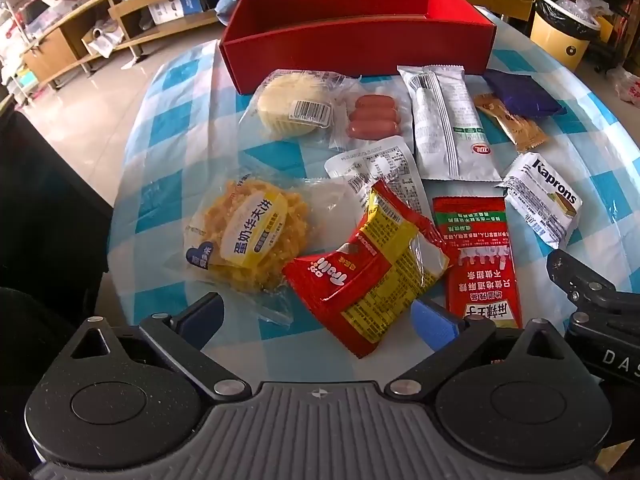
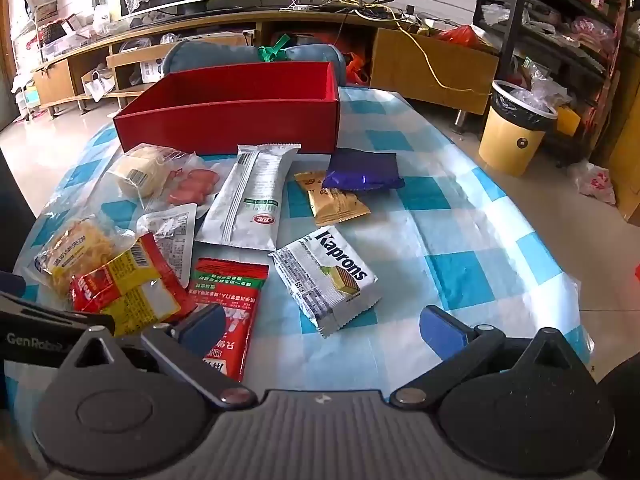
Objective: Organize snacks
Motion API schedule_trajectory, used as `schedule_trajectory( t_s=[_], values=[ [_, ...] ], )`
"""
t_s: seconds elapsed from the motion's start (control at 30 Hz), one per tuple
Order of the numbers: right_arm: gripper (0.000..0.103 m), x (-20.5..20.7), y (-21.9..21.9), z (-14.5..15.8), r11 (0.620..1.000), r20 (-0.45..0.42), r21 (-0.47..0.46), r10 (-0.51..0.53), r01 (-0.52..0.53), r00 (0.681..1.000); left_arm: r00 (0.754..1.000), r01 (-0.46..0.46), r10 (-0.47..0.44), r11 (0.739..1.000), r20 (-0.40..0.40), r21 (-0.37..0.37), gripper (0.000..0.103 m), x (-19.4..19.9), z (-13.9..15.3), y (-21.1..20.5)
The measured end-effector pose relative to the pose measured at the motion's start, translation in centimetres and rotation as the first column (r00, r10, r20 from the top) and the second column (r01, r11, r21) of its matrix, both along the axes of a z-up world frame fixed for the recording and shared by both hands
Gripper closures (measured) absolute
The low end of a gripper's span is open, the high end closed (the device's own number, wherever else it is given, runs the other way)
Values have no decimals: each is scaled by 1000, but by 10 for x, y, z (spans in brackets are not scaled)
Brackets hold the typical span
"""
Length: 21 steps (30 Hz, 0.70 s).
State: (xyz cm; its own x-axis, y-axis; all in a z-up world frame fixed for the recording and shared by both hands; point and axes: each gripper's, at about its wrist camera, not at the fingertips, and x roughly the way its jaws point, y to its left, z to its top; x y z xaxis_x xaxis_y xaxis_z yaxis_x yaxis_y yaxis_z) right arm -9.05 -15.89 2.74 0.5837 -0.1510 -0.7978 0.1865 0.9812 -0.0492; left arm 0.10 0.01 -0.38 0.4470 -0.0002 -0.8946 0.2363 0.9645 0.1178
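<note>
Starting well probably means lowering the spread, empty left tongs [image 1: 320,320] squarely over the red-and-yellow packet [image 1: 368,276] between them, right tongs [image 2: 320,328] likewise spread, red box [image 1: 356,40] beyond.

Count: ten wrapped snacks, one box, one bin.
Snacks [image 1: 454,124] spread mid-frame on checked cloth; red box [image 1: 356,46] at upper centre; yellow bin [image 2: 516,128] at upper right.
</note>
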Motion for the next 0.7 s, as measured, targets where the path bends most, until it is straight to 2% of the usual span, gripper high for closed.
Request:
schedule_trajectory(
  t_s=[0.7],
  values=[
    [3,0,3,-1,1000,-17,10,14,-14,1000,1000,0,0,1000,-17,-7,2,0,-2,0]
  ],
)
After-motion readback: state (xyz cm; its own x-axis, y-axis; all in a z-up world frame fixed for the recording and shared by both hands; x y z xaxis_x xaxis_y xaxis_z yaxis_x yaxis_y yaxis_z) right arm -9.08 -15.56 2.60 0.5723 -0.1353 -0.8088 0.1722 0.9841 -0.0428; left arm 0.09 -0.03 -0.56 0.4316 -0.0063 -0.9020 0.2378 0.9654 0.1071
